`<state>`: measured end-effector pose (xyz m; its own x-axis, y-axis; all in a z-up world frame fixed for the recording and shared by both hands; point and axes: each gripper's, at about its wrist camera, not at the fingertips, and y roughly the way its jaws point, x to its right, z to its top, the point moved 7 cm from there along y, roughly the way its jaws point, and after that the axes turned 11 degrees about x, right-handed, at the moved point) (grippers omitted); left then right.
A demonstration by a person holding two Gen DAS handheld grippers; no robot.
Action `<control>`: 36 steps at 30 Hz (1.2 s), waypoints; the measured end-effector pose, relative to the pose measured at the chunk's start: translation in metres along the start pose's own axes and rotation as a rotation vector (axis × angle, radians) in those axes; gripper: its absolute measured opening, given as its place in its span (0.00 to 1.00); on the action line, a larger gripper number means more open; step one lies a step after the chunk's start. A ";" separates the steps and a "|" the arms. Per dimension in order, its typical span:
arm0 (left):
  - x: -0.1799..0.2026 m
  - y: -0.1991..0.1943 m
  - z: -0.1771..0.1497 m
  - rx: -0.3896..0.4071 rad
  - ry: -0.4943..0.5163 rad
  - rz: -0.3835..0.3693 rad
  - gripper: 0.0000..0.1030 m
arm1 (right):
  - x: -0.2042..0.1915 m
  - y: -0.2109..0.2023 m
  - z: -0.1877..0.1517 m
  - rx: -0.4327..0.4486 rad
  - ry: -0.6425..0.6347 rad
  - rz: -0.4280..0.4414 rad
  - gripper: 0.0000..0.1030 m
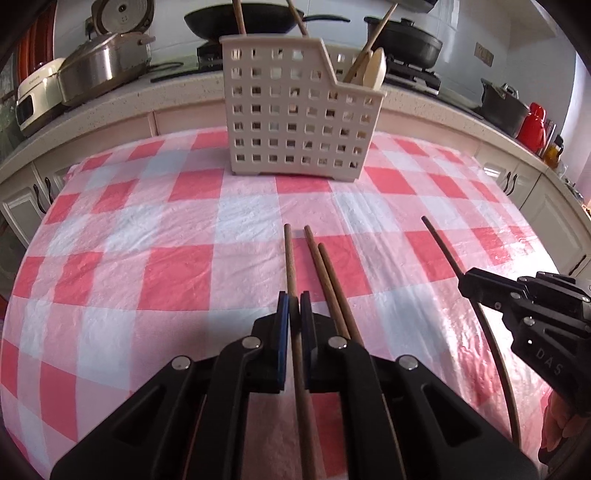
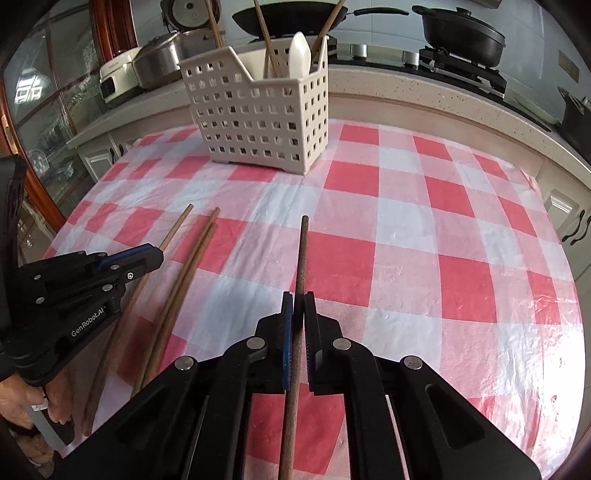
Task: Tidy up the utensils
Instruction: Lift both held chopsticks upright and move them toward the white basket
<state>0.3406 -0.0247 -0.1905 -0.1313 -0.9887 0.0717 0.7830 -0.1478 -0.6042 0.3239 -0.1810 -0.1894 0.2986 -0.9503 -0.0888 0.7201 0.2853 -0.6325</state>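
Note:
A white perforated utensil basket (image 1: 295, 122) stands at the far side of the checked table and holds several chopsticks and a pale spoon (image 1: 377, 68); it also shows in the right wrist view (image 2: 262, 118). My left gripper (image 1: 294, 299) is shut on a brown chopstick (image 1: 289, 258). Two more brown chopsticks (image 1: 325, 266) lie on the cloth just right of it. My right gripper (image 2: 298, 299) is shut on a darker chopstick (image 2: 302, 251), seen from the left wrist view (image 1: 441, 245).
The table carries a red and white checked cloth (image 2: 424, 240). Behind it runs a counter (image 1: 147, 96) with a rice cooker (image 1: 35, 98), steel pot (image 1: 99, 66), wok (image 1: 243, 18) and black pans (image 2: 461, 31).

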 end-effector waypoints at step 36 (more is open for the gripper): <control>0.018 -0.200 0.037 0.475 0.087 0.003 0.06 | -0.043 -0.173 0.039 0.472 -0.053 0.015 0.06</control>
<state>0.2043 -0.0142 -0.0394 -0.1630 -0.9866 -0.0080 0.9719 -0.1591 -0.1735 0.2116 -0.1849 -0.0463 0.3333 -0.9416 -0.0482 0.9178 0.3358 -0.2118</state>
